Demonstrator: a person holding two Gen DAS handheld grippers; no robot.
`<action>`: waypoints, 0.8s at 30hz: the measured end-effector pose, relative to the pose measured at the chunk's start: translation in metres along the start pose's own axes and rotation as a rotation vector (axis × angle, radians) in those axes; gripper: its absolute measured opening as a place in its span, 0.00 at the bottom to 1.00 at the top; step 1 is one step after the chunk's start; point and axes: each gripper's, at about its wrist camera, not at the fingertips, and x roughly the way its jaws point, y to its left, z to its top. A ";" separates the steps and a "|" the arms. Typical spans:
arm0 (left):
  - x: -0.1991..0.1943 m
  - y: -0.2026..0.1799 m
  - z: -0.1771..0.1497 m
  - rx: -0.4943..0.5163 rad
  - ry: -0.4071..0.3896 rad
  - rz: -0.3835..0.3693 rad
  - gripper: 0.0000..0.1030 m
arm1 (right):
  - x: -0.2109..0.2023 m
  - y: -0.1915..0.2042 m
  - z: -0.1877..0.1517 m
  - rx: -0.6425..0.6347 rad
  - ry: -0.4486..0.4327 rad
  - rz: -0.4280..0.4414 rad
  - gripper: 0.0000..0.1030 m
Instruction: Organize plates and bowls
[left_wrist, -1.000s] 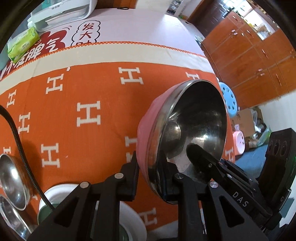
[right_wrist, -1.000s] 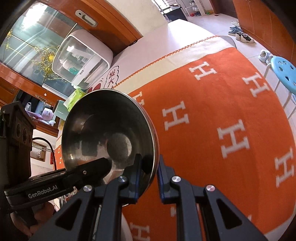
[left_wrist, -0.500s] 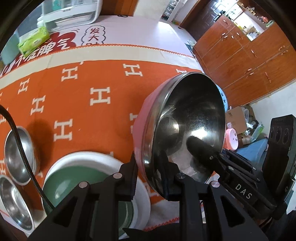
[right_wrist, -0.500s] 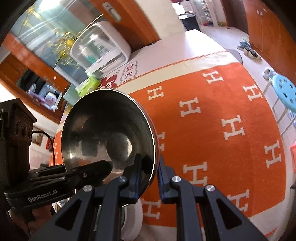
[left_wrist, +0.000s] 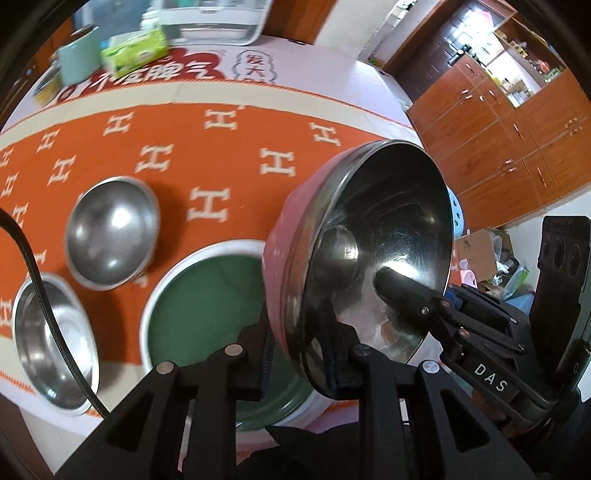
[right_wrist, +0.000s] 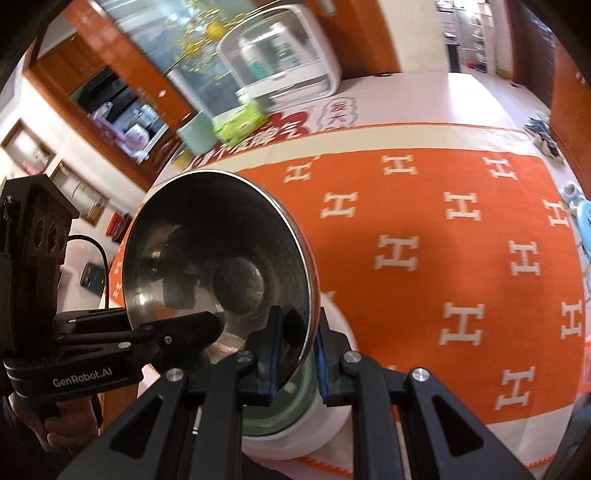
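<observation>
Both grippers hold one bowl, pink outside and steel inside (left_wrist: 384, 236), tilted in the air; it also shows in the right wrist view (right_wrist: 218, 251). My left gripper (left_wrist: 295, 332) is shut on its near rim. My right gripper (right_wrist: 299, 332) is shut on the opposite rim, and its finger (left_wrist: 402, 291) reaches into the bowl. Below lies a green plate with a white rim (left_wrist: 207, 306), also in the right wrist view (right_wrist: 317, 417). Two steel bowls (left_wrist: 110, 232) (left_wrist: 51, 339) sit on the orange cloth at the left.
The table has an orange H-patterned cloth (right_wrist: 443, 240). At the far side stand a white appliance (right_wrist: 284, 70), a green tissue pack (left_wrist: 133, 51) and a pale green cup (left_wrist: 75, 59). Wooden cabinets (left_wrist: 517, 129) and a blue stool (left_wrist: 456, 218) are to the right.
Both grippers have lifted the bowl up and back toward the table's near edge. The green plate and the two steel bowls have come fully into the left view.
</observation>
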 end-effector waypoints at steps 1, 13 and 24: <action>-0.004 0.007 -0.004 -0.004 -0.002 0.002 0.20 | 0.002 0.006 0.000 -0.005 0.005 0.005 0.15; -0.050 0.091 -0.034 -0.064 -0.022 -0.003 0.21 | 0.033 0.100 -0.003 -0.113 0.040 0.002 0.15; -0.077 0.162 -0.051 -0.072 0.001 0.008 0.22 | 0.065 0.171 -0.016 -0.156 0.066 -0.021 0.16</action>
